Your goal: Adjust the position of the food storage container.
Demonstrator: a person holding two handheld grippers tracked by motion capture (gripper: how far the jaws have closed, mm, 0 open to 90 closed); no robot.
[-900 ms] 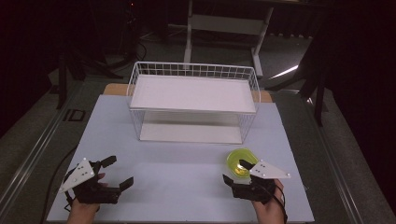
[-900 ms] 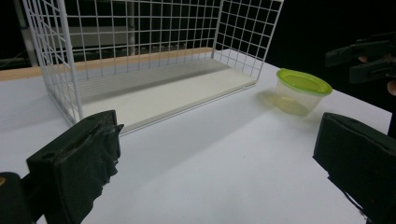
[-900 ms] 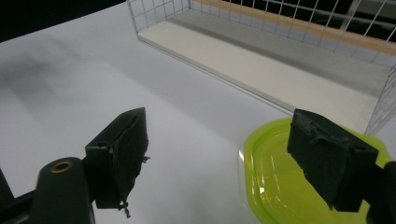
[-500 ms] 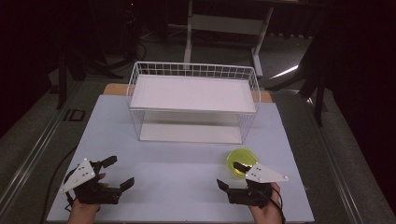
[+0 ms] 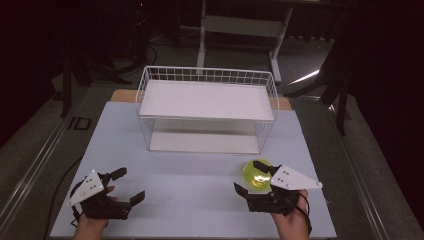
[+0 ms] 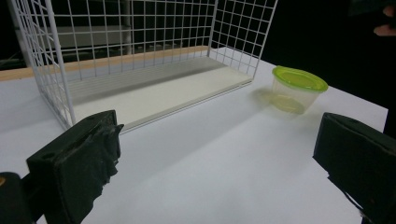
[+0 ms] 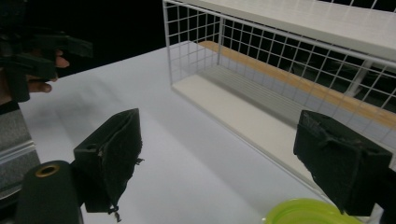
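Right hand-held gripper (image 5: 254, 186) has backed off toward the near edge since the earlier frames; the yellow-green lidded tub (image 5: 257, 174) hasn't budged. Left hand-held gripper (image 5: 129, 186) sits at the near left, same place as before.

Both have jaws spread wide, nothing between them, in the high view and in each gripper view.

Tub stands upright on the white surface (image 5: 190, 172), near right, just in front of the right end of the white wire rack (image 5: 207, 112). Its lid is on. From above, the right one's jaw tips lie just beside the tub on its near-left side, not touching as far as I can tell.

Looks like the job is picking the tub up with the right hand, probably for the rack, though that's a guess.

To do it well:
- square the jaws across the tub wall below the lid rim, not on the lid
- come in level and low, so the tub isn't shoved toward the rack
- close gently, the thin plastic will likely flex
- lift straight up and clear the rack's wires before going in
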